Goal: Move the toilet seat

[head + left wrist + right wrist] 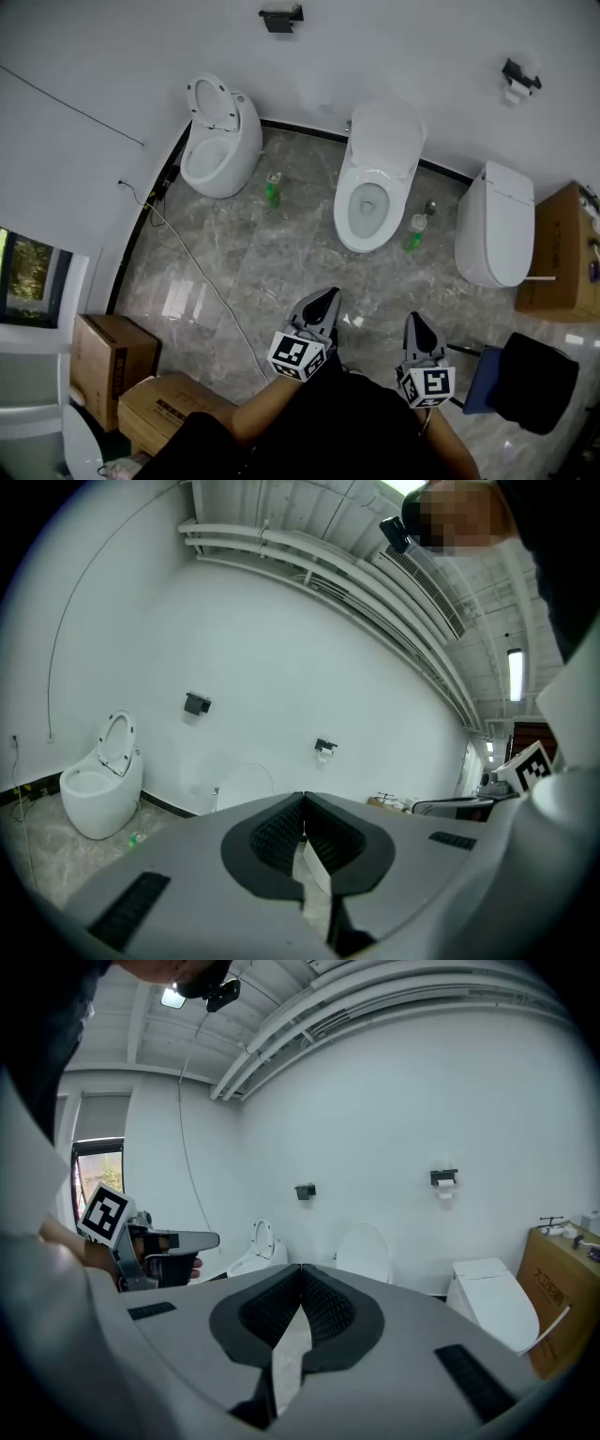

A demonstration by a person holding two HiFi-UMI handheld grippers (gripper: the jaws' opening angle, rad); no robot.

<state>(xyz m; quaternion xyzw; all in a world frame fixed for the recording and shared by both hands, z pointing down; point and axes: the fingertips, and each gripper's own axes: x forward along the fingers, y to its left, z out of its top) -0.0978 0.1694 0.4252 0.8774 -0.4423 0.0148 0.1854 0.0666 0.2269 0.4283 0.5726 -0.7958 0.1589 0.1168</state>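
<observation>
Three white toilets stand along the far wall. The middle toilet (367, 202) has its lid (385, 137) raised and its seat down on the bowl; the lid (364, 1252) also shows in the right gripper view. The left toilet (218, 142) has its seat up. The right toilet (495, 225) is closed. My left gripper (327, 296) and right gripper (413, 322) are both shut and empty. They are held side by side above the marble floor, short of the middle toilet. The left gripper (303, 799) and right gripper (300, 1269) point toward the wall.
Green bottles (272, 191) (413, 235) stand on the floor beside the middle toilet. A cable (202, 281) runs across the floor at the left. Cardboard boxes (112, 356) sit at the lower left, another box (553, 253) at the right, and a dark chair (525, 380) at the lower right.
</observation>
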